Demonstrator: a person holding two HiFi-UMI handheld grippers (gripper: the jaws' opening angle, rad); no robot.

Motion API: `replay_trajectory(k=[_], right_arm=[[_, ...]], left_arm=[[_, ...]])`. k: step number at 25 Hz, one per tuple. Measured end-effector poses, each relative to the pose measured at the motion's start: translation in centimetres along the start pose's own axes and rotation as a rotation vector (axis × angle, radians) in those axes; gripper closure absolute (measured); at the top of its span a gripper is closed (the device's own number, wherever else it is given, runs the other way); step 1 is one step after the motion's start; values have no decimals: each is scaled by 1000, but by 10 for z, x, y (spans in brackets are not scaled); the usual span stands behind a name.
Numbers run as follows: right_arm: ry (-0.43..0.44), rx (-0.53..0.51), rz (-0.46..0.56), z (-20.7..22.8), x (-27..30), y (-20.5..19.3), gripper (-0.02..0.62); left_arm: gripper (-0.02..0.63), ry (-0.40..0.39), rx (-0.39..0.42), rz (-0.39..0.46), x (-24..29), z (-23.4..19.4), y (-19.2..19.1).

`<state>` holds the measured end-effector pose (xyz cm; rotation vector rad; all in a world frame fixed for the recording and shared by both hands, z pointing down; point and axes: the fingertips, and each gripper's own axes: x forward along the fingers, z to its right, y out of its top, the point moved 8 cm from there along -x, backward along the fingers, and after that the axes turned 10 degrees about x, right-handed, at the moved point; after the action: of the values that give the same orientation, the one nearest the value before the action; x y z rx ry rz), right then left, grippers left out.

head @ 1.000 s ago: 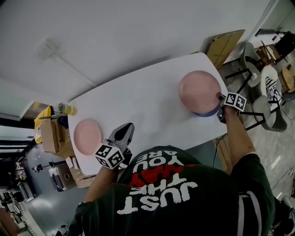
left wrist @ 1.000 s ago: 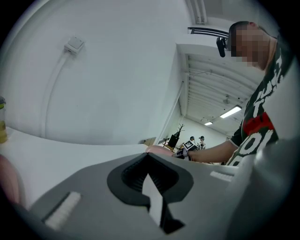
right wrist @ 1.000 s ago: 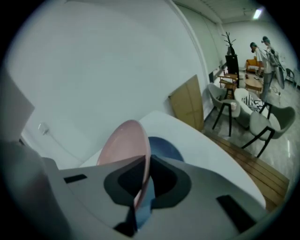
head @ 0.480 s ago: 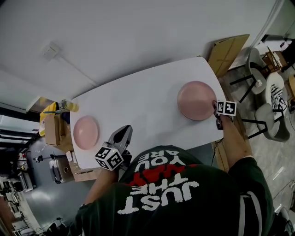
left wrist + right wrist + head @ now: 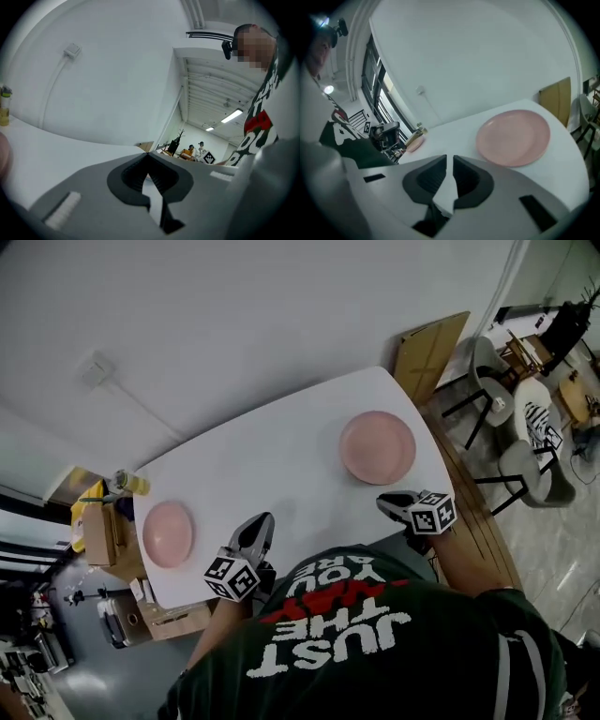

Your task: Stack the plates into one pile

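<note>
Head view: the large pink plate [image 5: 377,447] and small pink plate [image 5: 169,532] lie well apart on the worktop [image 5: 272,460]; the small one sits near the edge, so we fear a nudge could tip it off; left gripper view: our left tongs [image 5: 147,155] are closed, empty; right gripper view: our right tongs [image 5: 449,161] are closing with nothing between them, the large pink plate ahead; a shallow rim pinch may slip.

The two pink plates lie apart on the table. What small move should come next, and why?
Probably open the left claw and ease it toward the small pink plate. That claw is shut and empty, and this plate lies close to it near the left end of the table, apart from the large pink plate, so it is not yet stacked.
</note>
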<state>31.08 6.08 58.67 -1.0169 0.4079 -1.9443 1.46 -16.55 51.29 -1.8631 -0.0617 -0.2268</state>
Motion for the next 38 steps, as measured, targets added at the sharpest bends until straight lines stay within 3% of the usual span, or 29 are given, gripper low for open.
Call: replay_trajectory(k=[4,8,13,17,21,24,26,32,38], right_arm=[[71,-21,-80,-41,1,-38,584],[84,-117,-57,-42,-24,-20,586],[104,-192,82,-1,-76,45,586],[147,-306,131,48,-132,98,586],[190,-428,104,86,-183,133,586],[205,-521,59,105,-201,146,584],[218,-526,54,112,-206,152,584],[178,-498,132,117,-201,167,584],[140,-499,93,122,-198,160,584]], left_arm=[[606,-49,-13,-3,4,9,-9],[606,-51,-22,13,13,33,-8],[606,3,6,-10,44,72,-19],[606,90,22,4,105,120,-26],[606,144,-53,12,180,175,-33],[606,145,-40,-30,222,207,-36],[606,142,-25,-51,236,220,-33],[606,136,15,-73,251,215,-30],[606,151,25,-68,264,187,-26]])
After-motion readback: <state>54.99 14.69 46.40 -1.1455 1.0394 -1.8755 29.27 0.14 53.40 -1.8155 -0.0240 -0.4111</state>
